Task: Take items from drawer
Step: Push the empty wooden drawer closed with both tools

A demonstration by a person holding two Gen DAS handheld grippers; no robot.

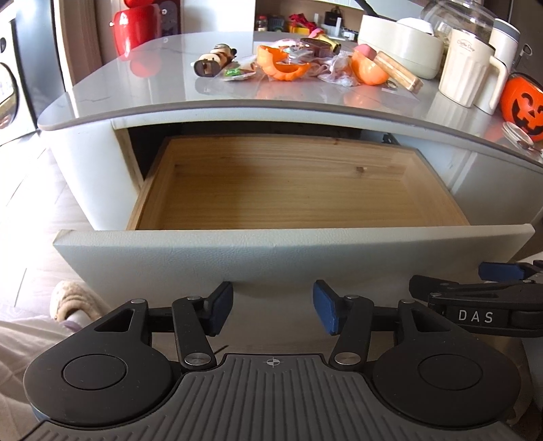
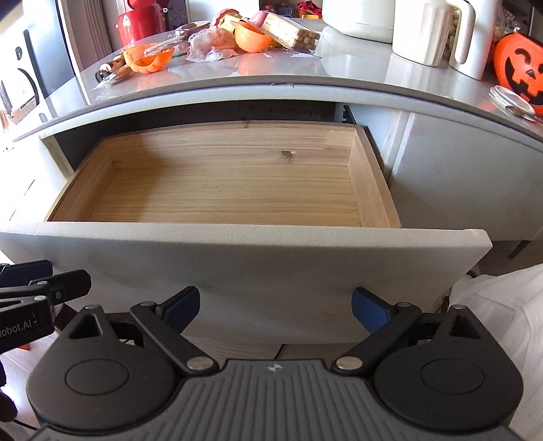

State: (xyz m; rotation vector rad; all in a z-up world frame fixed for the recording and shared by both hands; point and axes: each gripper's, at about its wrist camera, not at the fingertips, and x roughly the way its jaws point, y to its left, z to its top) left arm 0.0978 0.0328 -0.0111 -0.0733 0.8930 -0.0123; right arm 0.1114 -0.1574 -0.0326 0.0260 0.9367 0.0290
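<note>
The wooden drawer stands pulled out of the grey table, and nothing lies inside it. Its white front panel faces me. Snack packets, orange pumpkin halves and a wafer pack lie on the tabletop behind it. My left gripper is open and holds nothing, low in front of the panel. My right gripper is open too, wider, also before the panel. Each gripper shows at the edge of the other's view.
A white pitcher, a round white container and a jack-o'-lantern bucket crowd the table's right side. A red appliance stands at the back left. A slippered foot rests on the floor at left.
</note>
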